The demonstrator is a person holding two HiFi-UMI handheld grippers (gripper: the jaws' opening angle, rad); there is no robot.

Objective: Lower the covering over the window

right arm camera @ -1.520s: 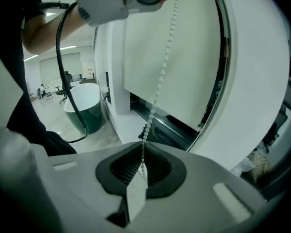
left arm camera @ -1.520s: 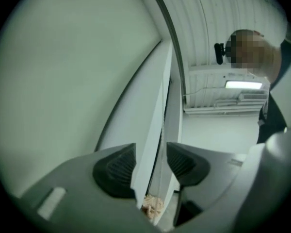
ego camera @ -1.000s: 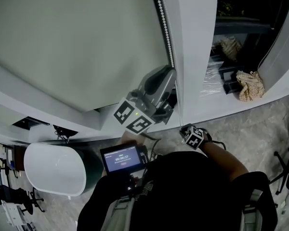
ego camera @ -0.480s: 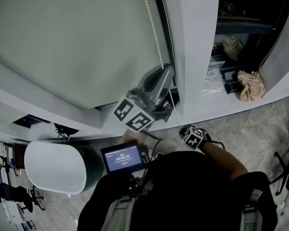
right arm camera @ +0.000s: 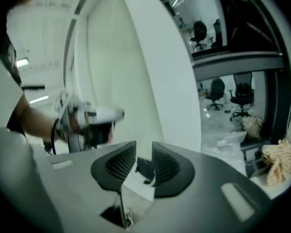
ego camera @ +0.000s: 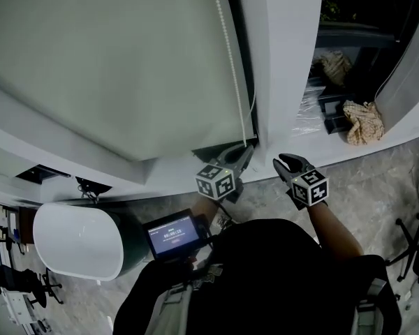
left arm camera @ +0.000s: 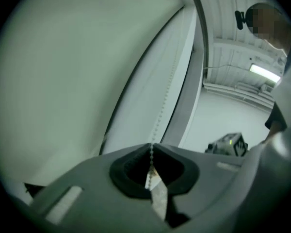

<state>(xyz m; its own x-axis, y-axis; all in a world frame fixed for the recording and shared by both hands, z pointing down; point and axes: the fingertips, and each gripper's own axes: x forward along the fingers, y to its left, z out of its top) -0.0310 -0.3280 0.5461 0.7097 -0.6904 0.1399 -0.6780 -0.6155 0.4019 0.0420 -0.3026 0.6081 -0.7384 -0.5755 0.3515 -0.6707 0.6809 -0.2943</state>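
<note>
- Clamping the bead chain (ego camera: 230,54) low down is the left tool (ego camera: 246,151) (chain runs up toward 12 o'clock).
- Right tool (ego camera: 286,162), jaws just opened and empty, has the chain at its 11 o'clock.

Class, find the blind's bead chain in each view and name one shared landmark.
Head view: bead chain right of centre, reaching down to the left gripper.
Left gripper view: centre, pinched between the jaws.
Right gripper view: cannot be made out.
Shared landmark: white window post.
</note>
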